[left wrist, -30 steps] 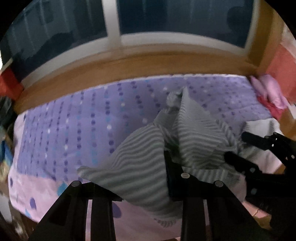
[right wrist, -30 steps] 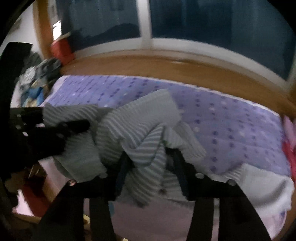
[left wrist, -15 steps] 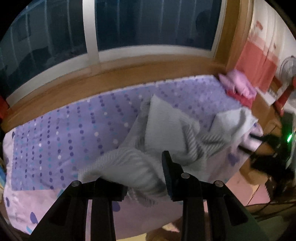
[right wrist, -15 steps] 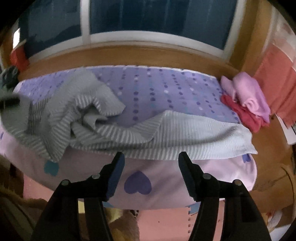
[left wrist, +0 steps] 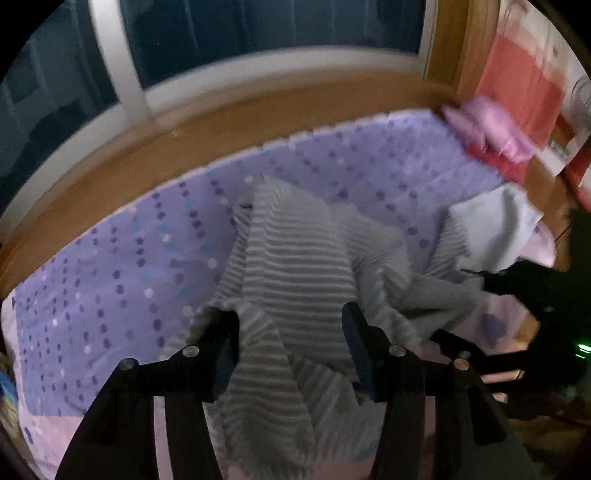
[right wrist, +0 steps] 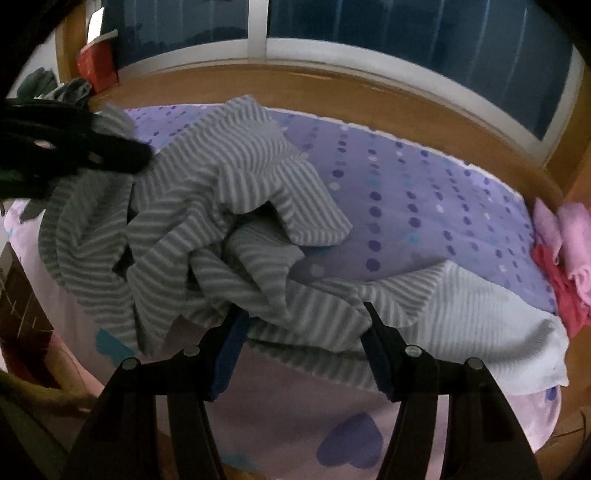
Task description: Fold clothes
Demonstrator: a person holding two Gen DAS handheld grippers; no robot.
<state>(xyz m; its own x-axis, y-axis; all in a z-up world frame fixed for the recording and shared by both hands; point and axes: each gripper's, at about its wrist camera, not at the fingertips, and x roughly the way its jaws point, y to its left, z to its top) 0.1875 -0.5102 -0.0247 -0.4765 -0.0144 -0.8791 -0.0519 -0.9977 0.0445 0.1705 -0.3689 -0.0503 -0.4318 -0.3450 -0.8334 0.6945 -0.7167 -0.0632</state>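
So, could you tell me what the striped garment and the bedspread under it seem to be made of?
Striped garment: soft knit, probably cotton jersey, matte; it drapes in limp folds. Bedspread: thin printed woven fabric, matte, lying smooth with dots.

Home bedroom: bed with dotted purple quilt point(right wrist: 424, 206), wooden window ledge point(right wrist: 332, 88), dark window point(right wrist: 406, 29), clothes piled around.

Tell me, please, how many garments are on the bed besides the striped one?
2 that I can make out: a pink garment at the bed's far right end, and a red garment tucked under it. The crumpled grey striped garment may hide more.
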